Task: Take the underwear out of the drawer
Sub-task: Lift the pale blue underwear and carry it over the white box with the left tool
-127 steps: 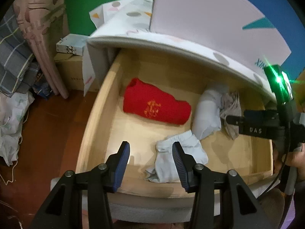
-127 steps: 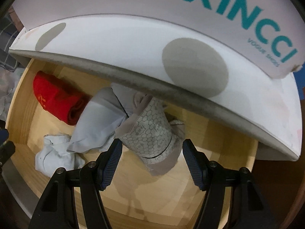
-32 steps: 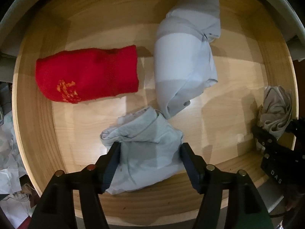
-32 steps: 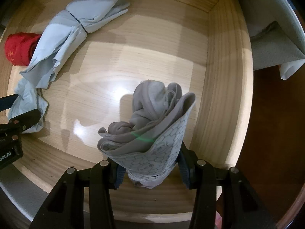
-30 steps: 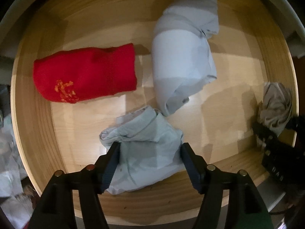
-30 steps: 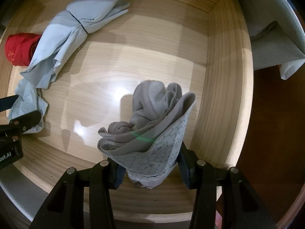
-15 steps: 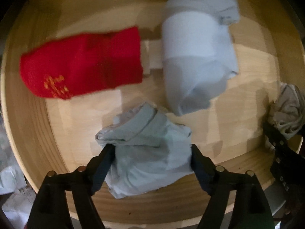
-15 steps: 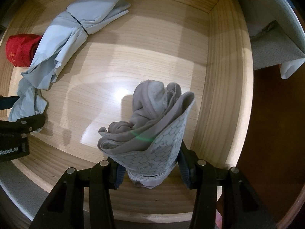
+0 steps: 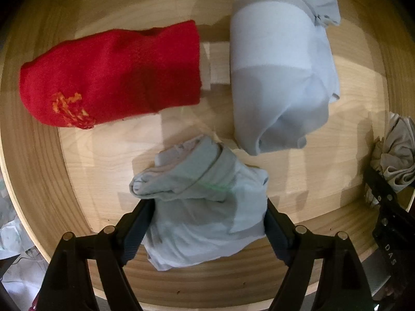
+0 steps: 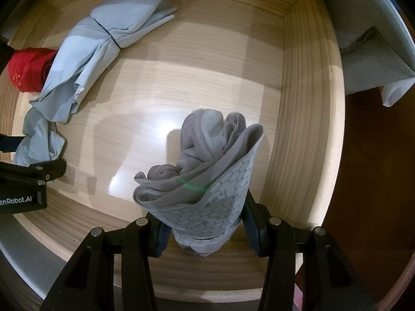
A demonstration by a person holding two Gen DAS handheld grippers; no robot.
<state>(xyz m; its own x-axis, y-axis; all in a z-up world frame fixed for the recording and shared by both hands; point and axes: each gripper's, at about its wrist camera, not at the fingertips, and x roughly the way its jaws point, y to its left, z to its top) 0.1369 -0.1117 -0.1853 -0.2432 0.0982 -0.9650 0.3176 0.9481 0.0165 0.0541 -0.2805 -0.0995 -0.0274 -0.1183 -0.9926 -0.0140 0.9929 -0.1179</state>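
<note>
**Right grip made, left still lining up**

I read this as the grasp step, half done. My right gripper (image 10: 205,229) has its jaws closed partway on the grey patterned underwear (image 10: 205,181), pads pressing both sides of the bundle. It sits near the drawer's (image 10: 306,103) right wall, close to the front edge. The bundle stands roughly upright between the fingers, long axis running up out of the jaws, loose folds fanning open at the far end.

My left gripper (image 9: 206,226) has just been opening and now stands wide, straddling the pale green underwear (image 9: 199,202) by the front edge, left of centre. I cannot see the pads squeezing it, so I count it as not yet held. That piece is crumpled, with its long axis running from the front edge back toward the middle, rolled waistband end farthest from me.

Next I'd judge the left jaws need to close on the thick middle of the pale piece, then both hands lift straight up, clear of the front wall. The red roll (image 9: 111,77) and light blue bundle (image 9: 280,77) lie behind, toward the back edge.
</note>
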